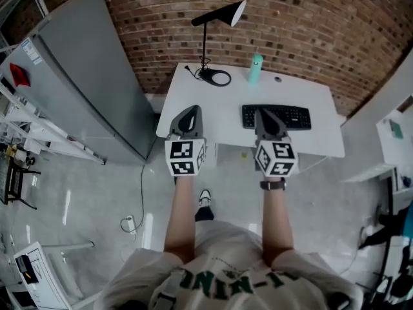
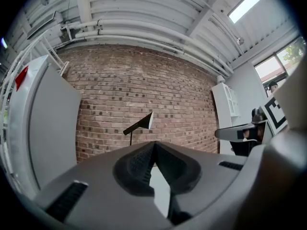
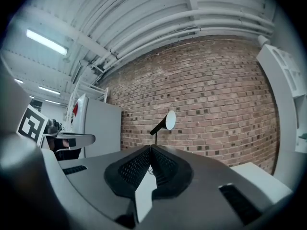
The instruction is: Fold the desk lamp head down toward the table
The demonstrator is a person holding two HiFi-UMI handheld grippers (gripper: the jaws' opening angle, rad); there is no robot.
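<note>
Head view: lamp (image 1: 204, 44) stands at the desk's (image 1: 310, 95) back-left corner, lamp head (image 1: 226, 13) raised. Left gripper (image 1: 190, 111) and right gripper (image 1: 264, 113) are both clenched on nothing, short of the desk's front edge. Risk: pushing the head one-handed could tip the base (image 1: 215, 77).

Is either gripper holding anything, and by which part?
Nothing. The left gripper and right gripper are both shut on nothing, short of the desk lamp.

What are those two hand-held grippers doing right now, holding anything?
Left hand-held gripper: closed, holding nothing.
Right hand-held gripper: closed, holding nothing.
</note>
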